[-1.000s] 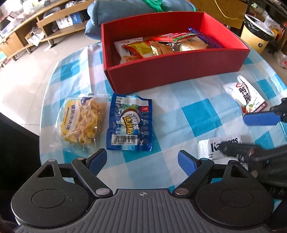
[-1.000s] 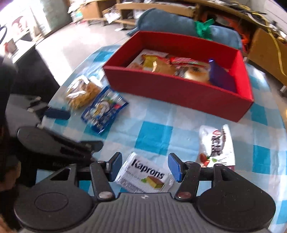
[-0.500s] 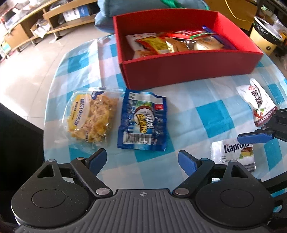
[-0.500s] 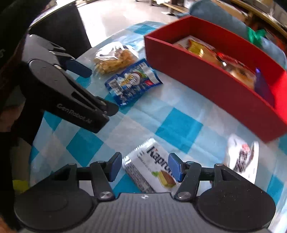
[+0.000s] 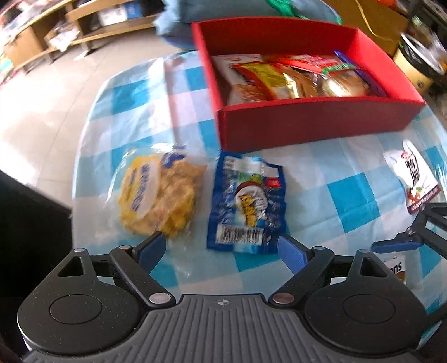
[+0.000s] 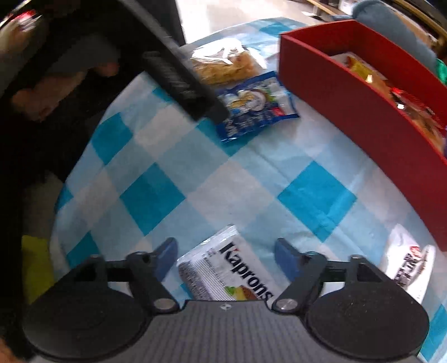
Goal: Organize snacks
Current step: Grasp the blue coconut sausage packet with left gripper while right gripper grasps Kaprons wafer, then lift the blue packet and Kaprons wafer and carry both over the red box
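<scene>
A red box [image 5: 313, 123] holding several snack packets stands at the back of the blue-checked table; it also shows in the right wrist view [image 6: 363, 109]. My left gripper [image 5: 222, 252] is open, just short of a blue packet [image 5: 247, 201] and a clear bag of yellow snacks [image 5: 159, 192]. My right gripper [image 6: 226, 255] is open, its fingers either side of a white Kaprons packet [image 6: 232, 270] lying on the cloth. A white and red packet [image 6: 409, 268] lies to its right; it also shows in the left wrist view [image 5: 416, 176].
The table edge drops to the floor on the left [image 5: 81, 156]. Wooden shelves [image 5: 83, 25] and a blue cushion [image 5: 223, 14] stand behind the box. The left gripper's body [image 6: 181, 81] and the person's hand [image 6: 42, 92] show in the right wrist view.
Both grippers have moved closer to the table. The left has closed in on the blue packet and the yellow snack bag. The right has turned left and lowered around the Kaprons packet.
</scene>
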